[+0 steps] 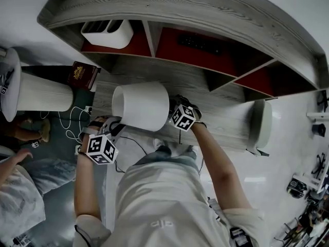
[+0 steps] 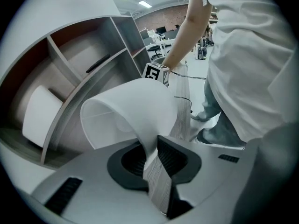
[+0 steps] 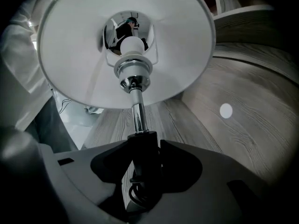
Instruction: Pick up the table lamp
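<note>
The table lamp lies tilted over the grey wooden desk [image 1: 226,120], its white shade [image 1: 141,106] pointing away from me. My left gripper [image 1: 115,126] is at the shade's near left rim. In the left gripper view its jaws [image 2: 152,155] are pinched on the thin white edge of the shade [image 2: 131,111]. My right gripper [image 1: 174,111] reaches in under the shade from the right. In the right gripper view it [image 3: 142,148] is shut on the black lower part of the lamp's stem; the chrome rod [image 3: 137,115] runs up to the bulb [image 3: 131,45] inside the shade [image 3: 70,55].
A curved wooden shelf unit [image 1: 205,4] with red-backed compartments rises behind the desk; a white box [image 1: 108,32] sits in one. A second white lamp [image 1: 43,92] stands at the left, near a dark book [image 1: 82,76]. Cables [image 1: 72,120] lie on the floor. Another person's hand [image 1: 15,161] shows at left.
</note>
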Motion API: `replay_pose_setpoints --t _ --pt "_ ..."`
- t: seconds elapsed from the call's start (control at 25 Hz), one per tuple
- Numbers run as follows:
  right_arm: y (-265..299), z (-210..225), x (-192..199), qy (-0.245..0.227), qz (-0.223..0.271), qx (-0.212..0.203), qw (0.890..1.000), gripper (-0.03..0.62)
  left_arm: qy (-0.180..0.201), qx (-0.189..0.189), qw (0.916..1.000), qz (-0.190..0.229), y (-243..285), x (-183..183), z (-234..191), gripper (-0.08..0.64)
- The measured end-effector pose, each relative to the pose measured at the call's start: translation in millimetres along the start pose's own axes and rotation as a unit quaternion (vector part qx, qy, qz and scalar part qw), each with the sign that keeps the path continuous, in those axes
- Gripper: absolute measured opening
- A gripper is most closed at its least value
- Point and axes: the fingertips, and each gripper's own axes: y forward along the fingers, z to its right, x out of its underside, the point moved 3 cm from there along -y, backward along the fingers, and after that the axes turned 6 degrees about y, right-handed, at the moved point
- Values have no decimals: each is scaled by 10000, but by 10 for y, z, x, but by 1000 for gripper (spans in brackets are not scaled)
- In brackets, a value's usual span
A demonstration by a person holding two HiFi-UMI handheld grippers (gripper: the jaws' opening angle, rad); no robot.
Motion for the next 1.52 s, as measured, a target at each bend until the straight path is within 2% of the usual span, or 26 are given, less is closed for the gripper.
replay_pose_setpoints --t 0.52,0.72,1.0,1.28,1.52 --pt "206 -86 -45 -275 -1017 -211 9942 202 -598 7 9982 71 114 370 210 74" --pt "245 -102 -40 -630 -1448 -295 9870 196 -641 -51 9978 147 119 404 229 74" --pt "144 -221 -93 -644 -1677 -506 9824 193 -644 9 9973 360 141 505 269 78" --pt "-252 -162 -121 -850 -2049 -445 9741 192 -697 -53 9946 769 65 297 225 79" --pt "-849 -15 -112 -932 -2375 -150 9668 192 -612 -212 9907 1195 18 -102 93 80"
